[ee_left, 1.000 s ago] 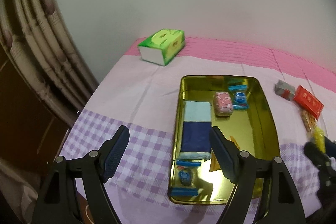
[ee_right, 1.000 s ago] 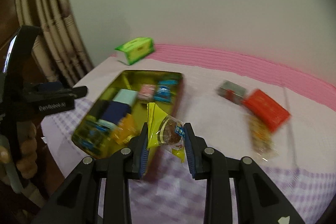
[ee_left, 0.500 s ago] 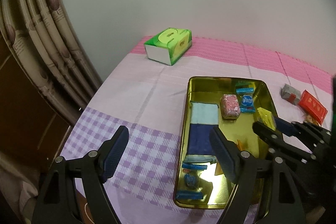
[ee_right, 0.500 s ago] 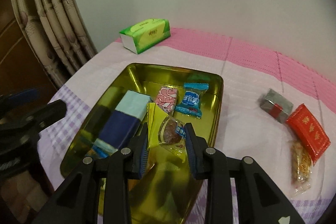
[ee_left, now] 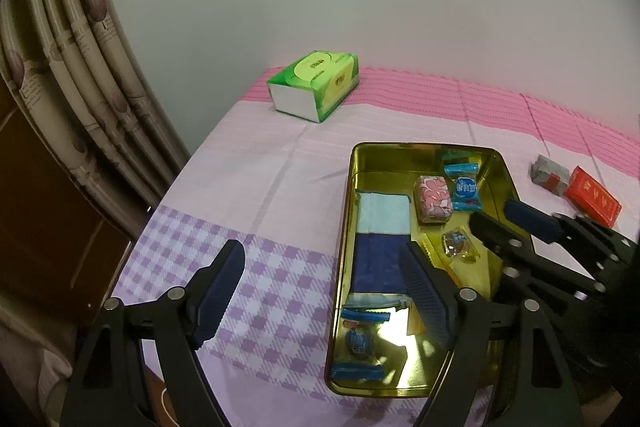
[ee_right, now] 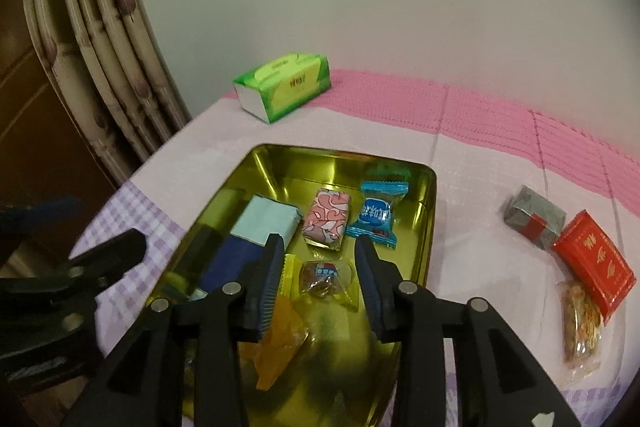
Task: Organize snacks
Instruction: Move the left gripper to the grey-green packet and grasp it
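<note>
- Left wrist view: the left gripper (ee_left: 320,291) is held wide open and empty above the gold tin's (ee_left: 344,227) left wall.
- Right wrist view: the right gripper's (ee_right: 320,263) jaws are opening; the yellow-wrapped snack (ee_right: 326,277) is seen lying between them on the tin's floor, untouched by the pads.

That gold tin (ee_right: 430,211) is shiny metal, mirror-glossy inside. The candy wrappers (ee_right: 375,213) are crinkly glossy plastic, and the clear one (ee_right: 326,277) is see-through film. The bench cloth (ee_left: 256,183) looks like soft matt woven fabric. The tissue pack (ee_left: 314,87) has slick plastic wrap, the red box (ee_right: 594,263) is glossy card, and both grippers are matt black plastic with ribbed blue pads (ee_right: 272,277).
</note>
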The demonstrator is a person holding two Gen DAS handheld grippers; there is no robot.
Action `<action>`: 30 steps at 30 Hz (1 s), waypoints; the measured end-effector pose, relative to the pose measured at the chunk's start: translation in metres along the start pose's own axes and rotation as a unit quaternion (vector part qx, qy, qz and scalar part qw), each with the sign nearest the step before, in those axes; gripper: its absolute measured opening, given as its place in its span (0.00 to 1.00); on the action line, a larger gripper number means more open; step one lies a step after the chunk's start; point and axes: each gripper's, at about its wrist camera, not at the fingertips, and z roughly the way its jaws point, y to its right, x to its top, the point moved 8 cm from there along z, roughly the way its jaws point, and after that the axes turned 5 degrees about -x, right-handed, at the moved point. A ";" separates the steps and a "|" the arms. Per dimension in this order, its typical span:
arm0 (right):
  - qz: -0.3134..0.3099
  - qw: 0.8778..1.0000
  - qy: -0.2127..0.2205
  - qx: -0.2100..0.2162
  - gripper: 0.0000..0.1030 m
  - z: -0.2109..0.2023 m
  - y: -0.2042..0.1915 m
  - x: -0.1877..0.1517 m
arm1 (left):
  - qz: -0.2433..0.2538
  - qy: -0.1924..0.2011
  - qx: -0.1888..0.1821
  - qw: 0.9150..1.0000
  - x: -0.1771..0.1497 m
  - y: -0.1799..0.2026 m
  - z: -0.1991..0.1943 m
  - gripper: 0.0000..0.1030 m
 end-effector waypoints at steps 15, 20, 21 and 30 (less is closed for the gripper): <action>0.084 0.988 0.005 -0.130 0.37 -0.095 0.152 -0.133 | 0.060 0.013 -0.022 0.998 -0.006 0.036 -0.011 0.78; 0.110 0.973 -0.011 -0.202 0.37 -0.122 0.225 -0.180 | 0.095 -0.024 -0.117 0.988 -0.014 0.079 -0.023 0.78; 0.113 0.971 -0.014 -0.211 0.37 -0.126 0.236 -0.186 | 0.095 -0.039 -0.138 0.985 -0.016 0.088 -0.025 0.78; 0.173 0.967 0.012 -0.188 0.39 -0.140 0.284 -0.192 | 0.077 -0.148 -0.256 0.952 0.005 0.193 -0.022 0.78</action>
